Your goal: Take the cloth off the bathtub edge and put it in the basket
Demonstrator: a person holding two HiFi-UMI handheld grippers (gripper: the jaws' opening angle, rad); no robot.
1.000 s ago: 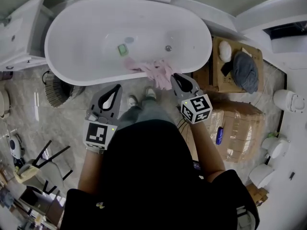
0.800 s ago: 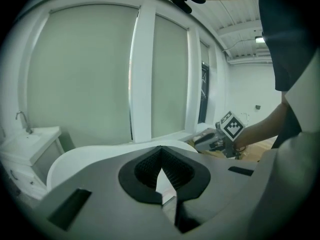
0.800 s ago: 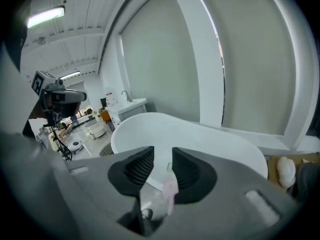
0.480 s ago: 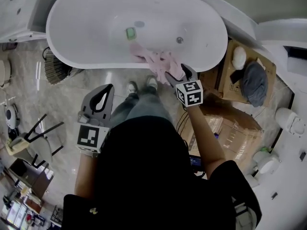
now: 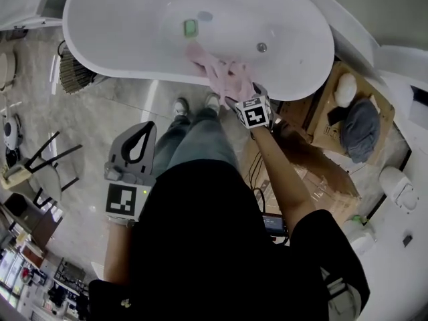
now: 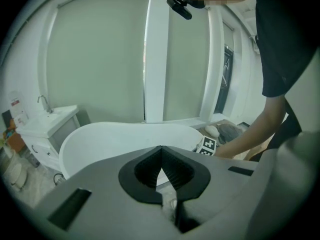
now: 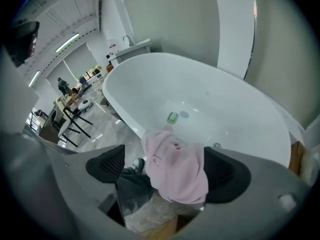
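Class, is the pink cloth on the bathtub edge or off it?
On it: the cloth hangs bunched over the near rim of the bathtub.

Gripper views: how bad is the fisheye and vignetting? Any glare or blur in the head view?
Left gripper view: strong fisheye, black rounded corners, greenish cast, bathtub rim bowed. Right gripper view: same vignette and bowing, pink cloth close up yet fairly sharp. Head view: even light, one bright streak on the floor, no obvious motion blur.
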